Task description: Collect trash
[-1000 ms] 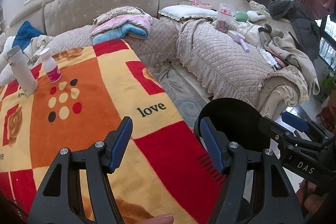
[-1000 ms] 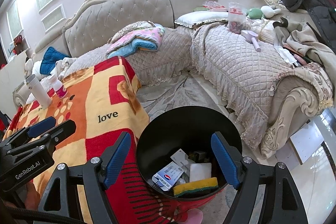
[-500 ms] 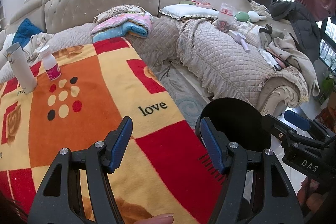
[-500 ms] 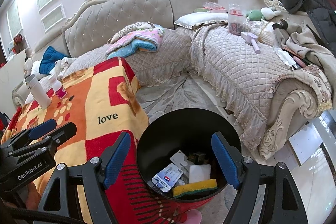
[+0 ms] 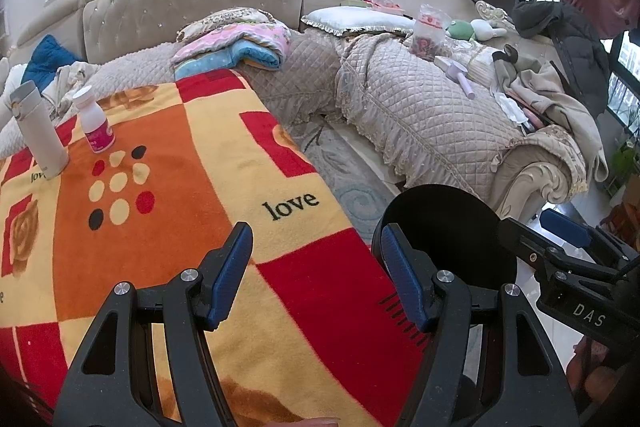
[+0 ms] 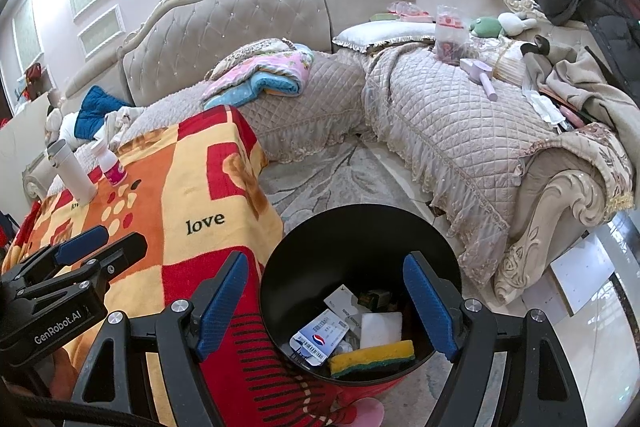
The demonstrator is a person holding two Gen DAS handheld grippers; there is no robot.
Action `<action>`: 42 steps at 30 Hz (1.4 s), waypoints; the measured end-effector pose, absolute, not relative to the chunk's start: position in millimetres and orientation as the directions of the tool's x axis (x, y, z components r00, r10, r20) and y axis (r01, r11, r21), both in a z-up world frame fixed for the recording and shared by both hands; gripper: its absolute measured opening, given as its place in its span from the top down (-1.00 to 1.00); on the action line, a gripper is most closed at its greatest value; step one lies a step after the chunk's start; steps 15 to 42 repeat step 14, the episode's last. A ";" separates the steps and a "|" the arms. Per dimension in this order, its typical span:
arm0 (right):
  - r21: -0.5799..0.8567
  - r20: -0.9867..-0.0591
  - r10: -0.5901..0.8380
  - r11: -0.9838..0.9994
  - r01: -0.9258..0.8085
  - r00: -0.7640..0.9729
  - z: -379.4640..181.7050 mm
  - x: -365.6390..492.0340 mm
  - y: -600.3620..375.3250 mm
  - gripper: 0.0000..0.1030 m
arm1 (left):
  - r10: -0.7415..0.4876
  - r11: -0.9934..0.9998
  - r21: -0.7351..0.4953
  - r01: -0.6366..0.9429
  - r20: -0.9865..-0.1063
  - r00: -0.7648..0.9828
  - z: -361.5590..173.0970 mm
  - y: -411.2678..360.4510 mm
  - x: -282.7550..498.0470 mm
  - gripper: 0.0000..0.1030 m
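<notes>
Trash, a sponge [image 6: 372,357] and wrappers, already lies in the black bin [image 6: 288,259]; both grippers' jaws stand wide and empty. The bottle [image 5: 95,123] beyond the bin should be approached squarely.

Black round bin [image 6: 360,227] stands upright below the right gripper [image 6: 326,301], holding a yellow sponge [image 6: 372,357], white block [image 6: 381,327] and wrappers [image 6: 320,337].

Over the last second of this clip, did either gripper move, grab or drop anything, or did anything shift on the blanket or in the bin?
Nothing visibly changed. The left gripper and right gripper both hang open and empty as before. The white bottle and white cup stand in the same spots on the blanket, and the sponge and wrappers lie unchanged in the black bin.
</notes>
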State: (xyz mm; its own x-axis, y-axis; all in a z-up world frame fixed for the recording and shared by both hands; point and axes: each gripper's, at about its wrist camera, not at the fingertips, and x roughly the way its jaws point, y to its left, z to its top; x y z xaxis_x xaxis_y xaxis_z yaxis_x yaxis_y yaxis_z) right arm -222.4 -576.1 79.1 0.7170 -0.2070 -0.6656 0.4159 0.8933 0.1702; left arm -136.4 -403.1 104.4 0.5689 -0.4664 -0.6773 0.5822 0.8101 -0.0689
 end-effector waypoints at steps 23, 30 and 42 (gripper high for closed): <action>0.150 -0.685 -0.197 0.904 0.401 0.701 72.9 -215.9 -570.6 -0.52 | -0.472 0.811 -0.079 0.579 -0.672 0.570 99.3 -393.7 -134.8 -0.28; 0.150 -0.685 -0.197 0.904 0.401 0.701 72.9 -215.9 -570.6 -0.52 | -0.472 0.811 -0.079 0.579 -0.672 0.570 99.3 -393.7 -134.8 -0.28; 0.150 -0.685 -0.197 0.904 0.401 0.701 72.9 -215.9 -570.6 -0.52 | -0.472 0.811 -0.079 0.579 -0.672 0.570 99.3 -393.7 -134.8 -0.28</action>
